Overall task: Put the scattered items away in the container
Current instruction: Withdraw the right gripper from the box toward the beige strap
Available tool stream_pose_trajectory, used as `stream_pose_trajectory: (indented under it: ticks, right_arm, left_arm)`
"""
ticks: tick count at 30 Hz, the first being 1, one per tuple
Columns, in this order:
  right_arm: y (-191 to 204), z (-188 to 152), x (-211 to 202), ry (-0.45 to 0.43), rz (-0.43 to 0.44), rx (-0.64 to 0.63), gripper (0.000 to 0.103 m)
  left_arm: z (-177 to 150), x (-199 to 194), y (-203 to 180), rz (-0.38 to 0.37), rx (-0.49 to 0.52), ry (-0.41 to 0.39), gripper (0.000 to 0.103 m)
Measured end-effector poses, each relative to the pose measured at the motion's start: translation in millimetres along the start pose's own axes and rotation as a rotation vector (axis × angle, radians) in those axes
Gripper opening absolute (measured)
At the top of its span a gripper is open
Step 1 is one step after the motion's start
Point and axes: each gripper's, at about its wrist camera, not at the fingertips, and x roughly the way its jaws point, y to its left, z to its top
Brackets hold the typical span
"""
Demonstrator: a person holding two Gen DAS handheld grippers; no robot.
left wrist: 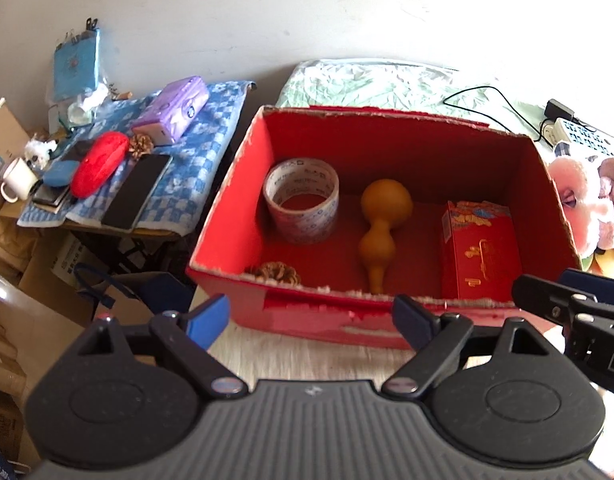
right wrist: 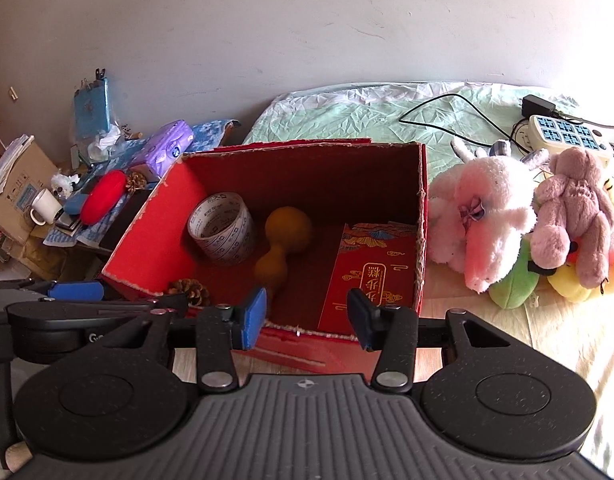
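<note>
An open red cardboard box stands on the bed in front of both grippers. Inside lie a roll of printed tape, an orange gourd, a red gift carton and a pine cone. My left gripper hovers open at the box's near wall, nothing between its blue pads. My right gripper is also open and holds nothing, just over the near rim by the carton.
Left of the box, a small table with a blue checked cloth carries a purple tissue pack, a red case, a phone, another pine cone and a mug. Plush toys and a power strip lie right.
</note>
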Motion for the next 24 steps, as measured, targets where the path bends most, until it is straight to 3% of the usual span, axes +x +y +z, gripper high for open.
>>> stream_pose_trajectory:
  ticks: [12,24]
  right_arm:
    - [-8,-31,-8,0.035,0.033,0.009,0.049]
    - [-29,-63,7,0.141,0.034,0.072,0.049]
  left_arm:
    - [-36,3,-11,0.001,0.001,0.071,0.088]
    - [-65,28,-32,-0.044,0.037,0.180,0.088]
